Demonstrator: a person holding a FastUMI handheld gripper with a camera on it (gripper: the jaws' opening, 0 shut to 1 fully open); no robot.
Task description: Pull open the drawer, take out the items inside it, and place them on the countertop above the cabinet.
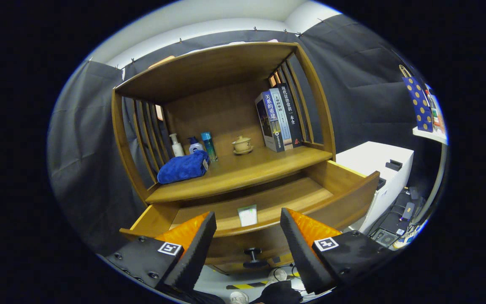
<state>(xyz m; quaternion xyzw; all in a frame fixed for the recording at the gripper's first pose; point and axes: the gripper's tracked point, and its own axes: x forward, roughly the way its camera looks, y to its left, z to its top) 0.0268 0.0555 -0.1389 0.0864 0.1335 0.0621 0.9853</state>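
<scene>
drawer state: the wooden cabinet drawer [268, 198] is pulled out toward the gripper, its black knob [252, 253] on the front panel, low between the fingers. the one item i can see inside is a small white card with a green mark [247, 215], leaning or lying against the inner side of the drawer front, just ahead of the fingers.

gripper [248, 238]: spread wide, holding nothing, hovering above the drawer front.

countertop [247, 169]: wooden shelf above the drawer, carrying a blue folded cloth [183, 167] at left, three small bottles [192, 145] behind it, a tan lidded cup [242, 144] at centre, and upright books [277, 120] at right.

risks, as judgement:
- card looks thin and flat; the ridged pads may slide over it or pin it against the wood.
- the drawer front may block a steep approach.
- placing near the cup could knock it.
- far part of the drawer is hidden under the shelf; other items may sit there.
</scene>
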